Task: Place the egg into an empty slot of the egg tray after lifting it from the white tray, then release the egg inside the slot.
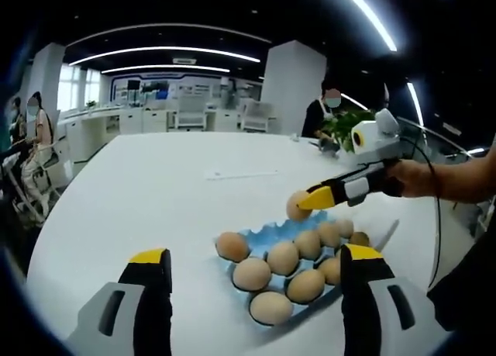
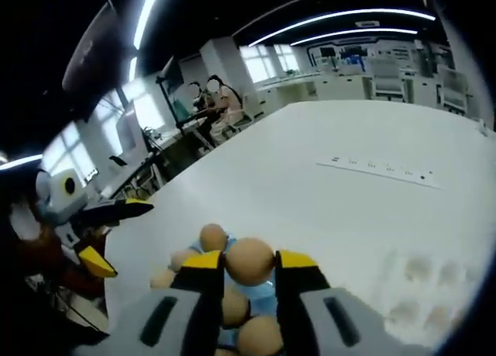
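- The right gripper (image 2: 249,264) had its yellow-tipped jaws closed on an egg (image 2: 249,260), which sat pinched between the tips.
- In the left gripper view the same right gripper (image 1: 308,202) came in from the right with a hand (image 1: 422,178) behind it, and its egg (image 1: 297,205) hung just above the far edge of the blue egg tray (image 1: 267,234).
- The left gripper (image 1: 256,264) stood with its jaws wide apart and nothing between them, near the close end of the egg tray.
- The egg tray lay on a wide white table (image 1: 155,185) and carried many brown eggs (image 1: 283,257) in its slots; which slot was free could not be told from either view.
- In the right gripper view the blue tray (image 2: 256,294) and its eggs lay directly below the held egg, partly hidden by the jaws.
- A white tray (image 2: 422,290) with shallow hollows lay on the table to the right in that view, blurred near the edge.
- A thin white strip with dark marks (image 2: 380,170) lay well apart on the table.
- The left gripper (image 2: 101,236) showed at the left of the right gripper view, jaws apart.
- Beyond the table stood a person beside a green plant (image 1: 349,127), white desks and chairs, and seated people at the far left.
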The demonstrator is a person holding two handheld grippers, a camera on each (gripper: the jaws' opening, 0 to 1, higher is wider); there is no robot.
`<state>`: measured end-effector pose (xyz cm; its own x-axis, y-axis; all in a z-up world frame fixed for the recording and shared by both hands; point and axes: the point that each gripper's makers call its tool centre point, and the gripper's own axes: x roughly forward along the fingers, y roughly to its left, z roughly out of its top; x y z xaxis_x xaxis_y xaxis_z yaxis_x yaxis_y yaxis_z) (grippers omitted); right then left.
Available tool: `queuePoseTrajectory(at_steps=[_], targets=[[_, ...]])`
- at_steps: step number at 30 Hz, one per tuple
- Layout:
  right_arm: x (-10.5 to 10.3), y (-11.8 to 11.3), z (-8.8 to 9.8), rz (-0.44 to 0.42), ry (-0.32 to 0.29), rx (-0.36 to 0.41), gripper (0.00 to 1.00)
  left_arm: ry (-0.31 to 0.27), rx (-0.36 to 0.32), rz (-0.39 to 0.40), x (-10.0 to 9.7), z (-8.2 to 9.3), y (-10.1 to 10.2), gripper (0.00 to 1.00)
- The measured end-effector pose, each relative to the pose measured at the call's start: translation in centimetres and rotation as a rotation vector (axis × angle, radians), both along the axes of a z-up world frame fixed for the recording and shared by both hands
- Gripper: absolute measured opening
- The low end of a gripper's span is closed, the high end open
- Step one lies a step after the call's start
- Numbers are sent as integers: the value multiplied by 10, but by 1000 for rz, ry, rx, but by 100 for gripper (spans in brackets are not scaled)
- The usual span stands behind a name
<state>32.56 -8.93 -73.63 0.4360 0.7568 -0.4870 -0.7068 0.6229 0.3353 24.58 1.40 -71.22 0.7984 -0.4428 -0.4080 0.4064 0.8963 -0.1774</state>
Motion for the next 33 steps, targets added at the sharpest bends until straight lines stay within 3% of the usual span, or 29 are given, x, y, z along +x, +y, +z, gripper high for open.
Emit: queuePoseTrajectory(at_steps=[12, 23, 28, 33], targets=[[-7, 37, -15, 73, 16, -11, 25, 4, -6, 8, -1, -2, 3, 90], [-2, 43, -27, 83, 14, -37, 25, 11, -12, 12, -2, -5, 4, 90], [-4, 48, -37, 137, -27, -107, 25, 17, -9, 13, -2, -8, 6, 90], [-6, 53, -40, 137, -10, -107, 25, 10, -12, 20, -1, -7, 7, 90]])
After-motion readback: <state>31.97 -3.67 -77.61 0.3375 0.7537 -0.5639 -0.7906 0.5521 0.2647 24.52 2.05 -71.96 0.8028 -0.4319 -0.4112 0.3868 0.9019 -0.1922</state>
